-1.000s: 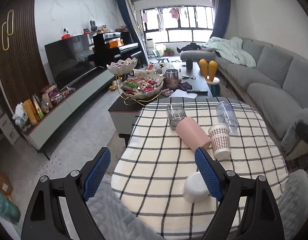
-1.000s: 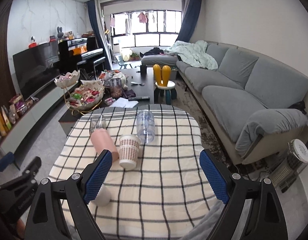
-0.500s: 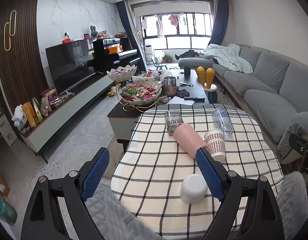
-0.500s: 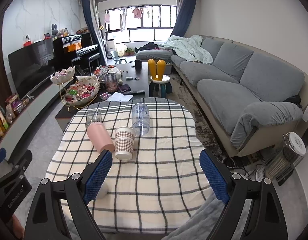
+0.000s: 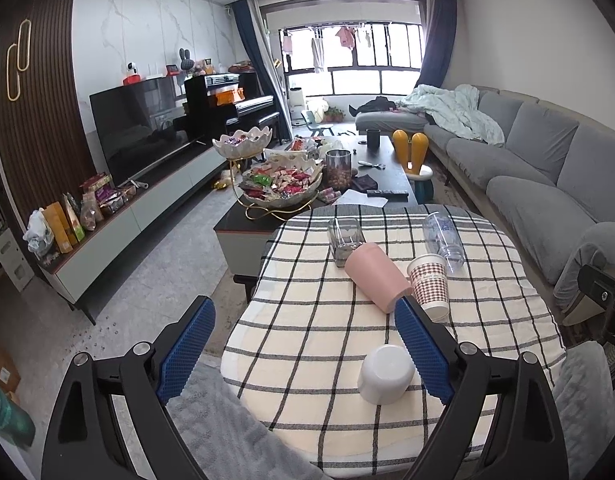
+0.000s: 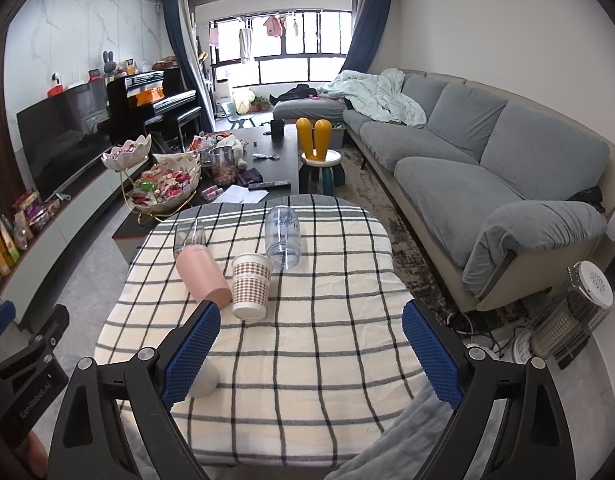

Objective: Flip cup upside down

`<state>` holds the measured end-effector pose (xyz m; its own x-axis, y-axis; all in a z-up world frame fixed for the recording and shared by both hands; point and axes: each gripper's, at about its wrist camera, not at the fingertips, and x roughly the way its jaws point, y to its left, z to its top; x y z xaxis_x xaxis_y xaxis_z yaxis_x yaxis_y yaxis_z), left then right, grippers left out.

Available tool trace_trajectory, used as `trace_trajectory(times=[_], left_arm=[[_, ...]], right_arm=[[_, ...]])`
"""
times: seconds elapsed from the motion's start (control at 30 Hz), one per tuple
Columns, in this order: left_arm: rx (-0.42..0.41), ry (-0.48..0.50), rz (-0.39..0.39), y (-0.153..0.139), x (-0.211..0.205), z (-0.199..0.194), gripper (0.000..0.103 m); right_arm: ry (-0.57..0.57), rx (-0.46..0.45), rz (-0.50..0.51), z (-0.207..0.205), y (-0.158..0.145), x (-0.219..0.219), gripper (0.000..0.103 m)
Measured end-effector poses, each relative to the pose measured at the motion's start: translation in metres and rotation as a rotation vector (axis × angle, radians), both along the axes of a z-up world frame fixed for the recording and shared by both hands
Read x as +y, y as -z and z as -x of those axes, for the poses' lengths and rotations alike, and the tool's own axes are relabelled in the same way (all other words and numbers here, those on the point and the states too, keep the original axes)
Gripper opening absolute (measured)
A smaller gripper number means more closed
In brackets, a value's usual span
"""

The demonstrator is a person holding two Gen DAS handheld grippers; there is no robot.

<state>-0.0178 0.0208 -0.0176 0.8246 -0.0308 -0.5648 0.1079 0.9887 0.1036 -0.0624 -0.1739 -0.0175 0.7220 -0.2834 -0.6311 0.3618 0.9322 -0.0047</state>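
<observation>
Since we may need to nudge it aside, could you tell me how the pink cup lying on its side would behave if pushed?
The pink cup lies on its side on the checked tablecloth, so it would probably roll, curving because it tapers. It looks like light plastic, likely easy to shift. It might bump the checked paper cup beside it.

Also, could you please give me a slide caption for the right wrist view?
Open right gripper above checked table; patterned paper cup upright beside toppled pink cup.
</observation>
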Motion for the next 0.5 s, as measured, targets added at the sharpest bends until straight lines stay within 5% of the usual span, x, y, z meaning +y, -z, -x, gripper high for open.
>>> trace_trajectory(times=[0.5], left_arm=[[0.008, 0.0, 0.0, 0.0021, 0.0007, 0.0007, 0.095]], right_arm=[[0.0, -0.001, -0.003, 0.0007, 0.0002, -0.0015, 0.093]])
